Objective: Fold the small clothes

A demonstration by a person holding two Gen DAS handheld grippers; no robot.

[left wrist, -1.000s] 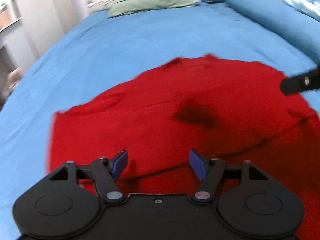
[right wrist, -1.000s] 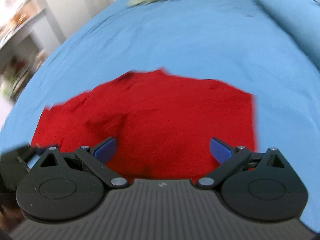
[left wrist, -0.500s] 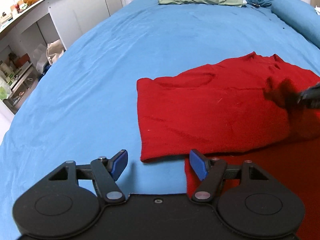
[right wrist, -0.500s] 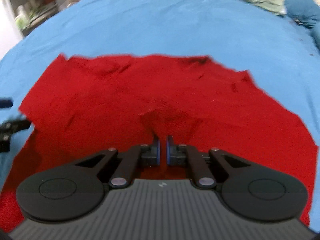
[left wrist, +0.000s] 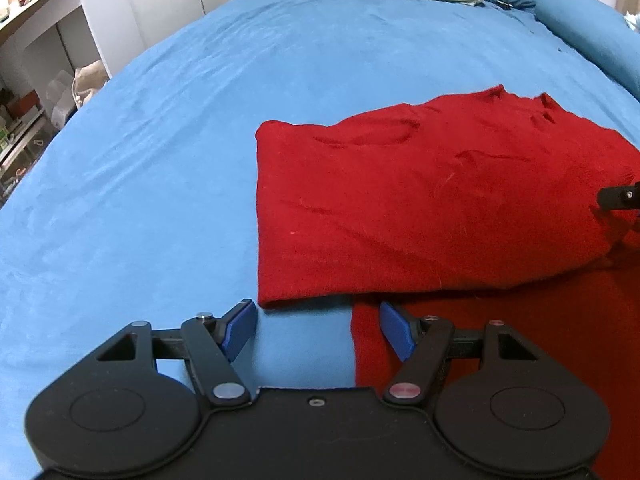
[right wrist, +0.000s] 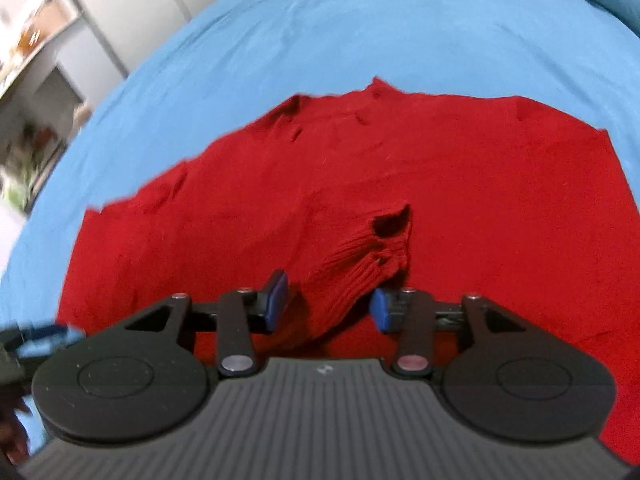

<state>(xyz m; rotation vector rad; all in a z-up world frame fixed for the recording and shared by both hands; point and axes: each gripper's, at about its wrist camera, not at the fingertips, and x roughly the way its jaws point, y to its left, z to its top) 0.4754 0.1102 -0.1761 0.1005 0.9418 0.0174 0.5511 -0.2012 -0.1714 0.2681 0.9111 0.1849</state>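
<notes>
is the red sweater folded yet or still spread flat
Partly folded: the red sweater has its left part doubled over the lower layer, and a ribbed cuff lies on top.

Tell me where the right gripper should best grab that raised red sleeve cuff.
Probably the ribbed cuff of the red sweater: it bunches up above the flat cloth, directly between the right gripper's open jaws. Come straight forward from the near side, closing across the ridge.
</notes>
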